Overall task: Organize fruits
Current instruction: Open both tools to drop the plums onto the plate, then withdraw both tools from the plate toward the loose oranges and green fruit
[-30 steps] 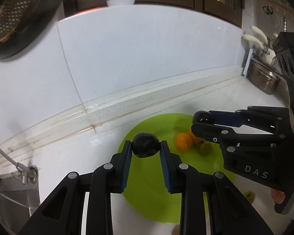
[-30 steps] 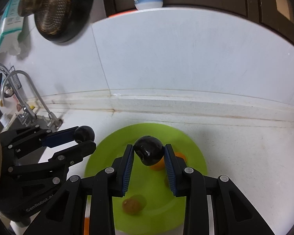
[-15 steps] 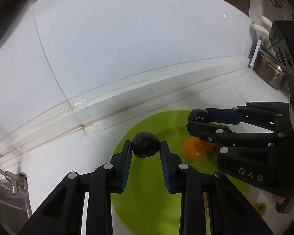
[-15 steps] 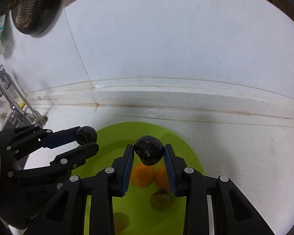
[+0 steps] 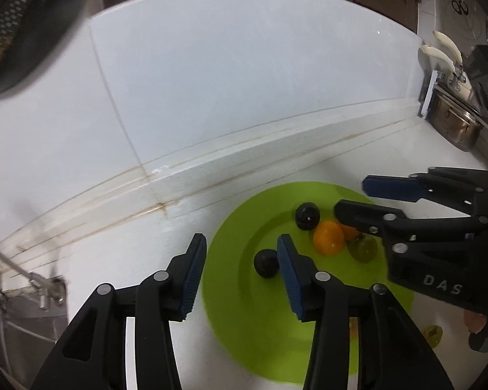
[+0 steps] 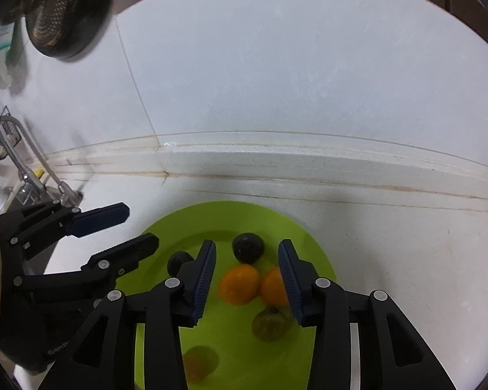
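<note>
A lime green plate (image 5: 244,308) (image 6: 244,217) lies on the white counter near the wall. On it are two dark round fruits (image 5: 306,216) (image 5: 266,263) (image 6: 248,247) (image 6: 179,261), two orange fruits (image 5: 328,243) (image 6: 239,283) (image 6: 273,287) and an olive-green fruit (image 5: 362,248) (image 6: 270,325). My left gripper (image 5: 240,273) (image 6: 136,227) is open and empty above the plate's left side. My right gripper (image 6: 246,274) (image 5: 351,198) is open and empty above the fruits.
A small yellow-green fruit (image 5: 432,334) lies on the counter right of the plate. A steel pot (image 5: 455,123) stands at the far right. A faucet and sink (image 6: 26,169) are at the left. A strainer (image 6: 58,9) hangs on the tiled wall.
Both grippers have opened and let go of their dark fruits, which now lie on the green plate. Both grippers have lifted slightly.
</note>
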The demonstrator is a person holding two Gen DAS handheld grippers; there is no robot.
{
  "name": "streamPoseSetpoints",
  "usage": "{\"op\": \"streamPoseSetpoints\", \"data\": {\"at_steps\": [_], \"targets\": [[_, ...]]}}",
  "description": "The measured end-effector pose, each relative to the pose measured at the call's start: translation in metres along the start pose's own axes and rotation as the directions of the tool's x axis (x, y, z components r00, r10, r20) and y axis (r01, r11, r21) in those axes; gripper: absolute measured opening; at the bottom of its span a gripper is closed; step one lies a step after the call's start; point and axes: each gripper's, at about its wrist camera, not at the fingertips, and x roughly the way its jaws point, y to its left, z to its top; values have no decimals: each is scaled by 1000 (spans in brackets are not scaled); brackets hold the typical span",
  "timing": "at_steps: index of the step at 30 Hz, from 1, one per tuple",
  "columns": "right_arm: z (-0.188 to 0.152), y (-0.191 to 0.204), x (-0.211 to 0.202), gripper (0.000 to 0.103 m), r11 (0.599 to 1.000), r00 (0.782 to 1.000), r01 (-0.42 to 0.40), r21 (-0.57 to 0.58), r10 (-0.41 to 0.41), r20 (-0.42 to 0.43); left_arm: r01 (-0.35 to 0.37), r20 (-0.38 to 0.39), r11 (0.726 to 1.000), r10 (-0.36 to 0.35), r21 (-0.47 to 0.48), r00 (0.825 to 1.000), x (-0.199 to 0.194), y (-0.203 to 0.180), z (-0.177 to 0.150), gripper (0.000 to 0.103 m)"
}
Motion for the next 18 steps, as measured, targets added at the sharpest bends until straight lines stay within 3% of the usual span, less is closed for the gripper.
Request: {"op": "streamPoseSetpoints", "data": {"at_steps": [11,14,18], "targets": [[-27,18,-65,41,999,996,13,-29,-10,89,-22,102,1000,24,-19,994,-75,-5,-19,59],[-36,21,-84,48,1000,993,11,-24,-9,114,-8,126,1000,11,-25,992,-93,-10,-25,60],[-47,22,-111,48,1000,988,22,-14,-20,155,6,156,1000,-1,-31,988,-114,-17,-33,64]]}}
